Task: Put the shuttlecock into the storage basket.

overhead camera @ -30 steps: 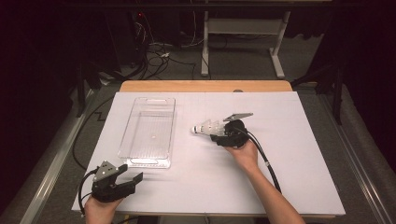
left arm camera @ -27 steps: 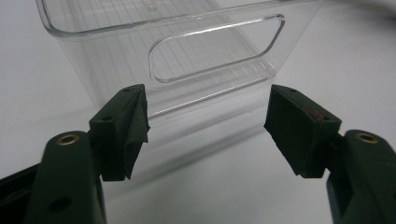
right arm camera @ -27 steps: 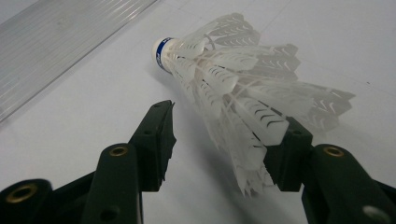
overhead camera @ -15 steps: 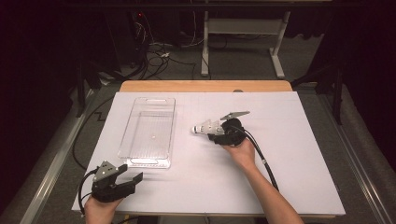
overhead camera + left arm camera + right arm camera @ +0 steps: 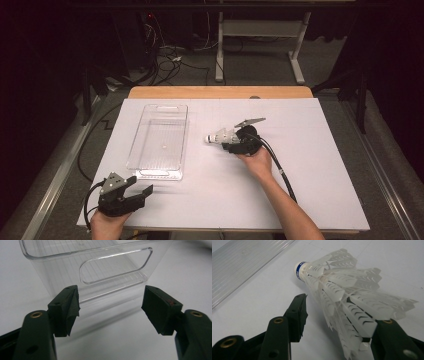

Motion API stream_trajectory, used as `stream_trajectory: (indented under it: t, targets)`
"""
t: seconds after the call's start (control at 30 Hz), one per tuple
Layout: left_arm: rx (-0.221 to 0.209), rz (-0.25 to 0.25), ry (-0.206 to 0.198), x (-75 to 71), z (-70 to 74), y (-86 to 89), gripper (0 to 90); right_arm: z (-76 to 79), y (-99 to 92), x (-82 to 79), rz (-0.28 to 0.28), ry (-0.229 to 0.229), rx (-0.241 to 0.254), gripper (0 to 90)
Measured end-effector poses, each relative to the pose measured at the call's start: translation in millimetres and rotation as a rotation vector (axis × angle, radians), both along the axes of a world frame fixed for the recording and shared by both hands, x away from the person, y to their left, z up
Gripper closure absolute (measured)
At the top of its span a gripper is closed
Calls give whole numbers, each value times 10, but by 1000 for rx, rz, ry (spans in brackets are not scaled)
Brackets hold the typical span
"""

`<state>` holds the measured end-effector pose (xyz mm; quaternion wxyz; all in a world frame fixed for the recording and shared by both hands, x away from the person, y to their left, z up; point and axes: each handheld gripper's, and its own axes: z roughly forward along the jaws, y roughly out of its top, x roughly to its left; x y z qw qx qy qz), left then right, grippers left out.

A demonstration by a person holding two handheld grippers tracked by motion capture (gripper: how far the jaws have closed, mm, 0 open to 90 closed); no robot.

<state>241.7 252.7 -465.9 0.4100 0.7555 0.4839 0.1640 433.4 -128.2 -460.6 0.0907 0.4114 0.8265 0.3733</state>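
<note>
- We take the step in hand to be the grasp of the shuttlecock (image 5: 342,297), which lies on its side on the white desk (image 5: 310,180), just off the clear bin (image 5: 160,140) at the bin's three o'clock; its cork tip points toward the bin and its feathers fan back toward the right gripper (image 5: 231,145).
- The right gripper (image 5: 337,315) has just been closing; the feather skirt sits between its jaws, the right jaw against or under the feathers, the left jaw still apart from them with desk showing in the gap; so we judge it half open and not yet gripping.
- We should close slowly and stop as soon as the skirt is pinched; feathers bend and split easily, so a light hold serves better than a hard one.
- We would do better to slide forward toward the cork at eleven o'clock in the right gripper view, where the feathers bunch tighter and the body is stiffer; a grip on the loose tips may let it droop or slip.
- We should lift straight up before swinging toward the bin, so the cork does not drag on the desk.
- The left gripper (image 5: 131,196) rests at the bin's six o'clock, jaws wide open on nothing, facing the bin's handle cut-out (image 5: 115,266); we can leave it there, ready to steady the bin.
</note>
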Motion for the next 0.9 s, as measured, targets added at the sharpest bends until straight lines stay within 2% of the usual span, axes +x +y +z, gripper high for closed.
stream_trajectory:
  t: [0.43,0.67,0.9]
  targets:
    - [0,-2,5,1,-1,8,309,9,94,43,14,10,-15,570]
    - [0,-1,5,1,-1,4,309,17,80,45,11,15,-19,651]
    - [1,-1,4,1,-1,5,309,22,54,51,22,38,6,770]
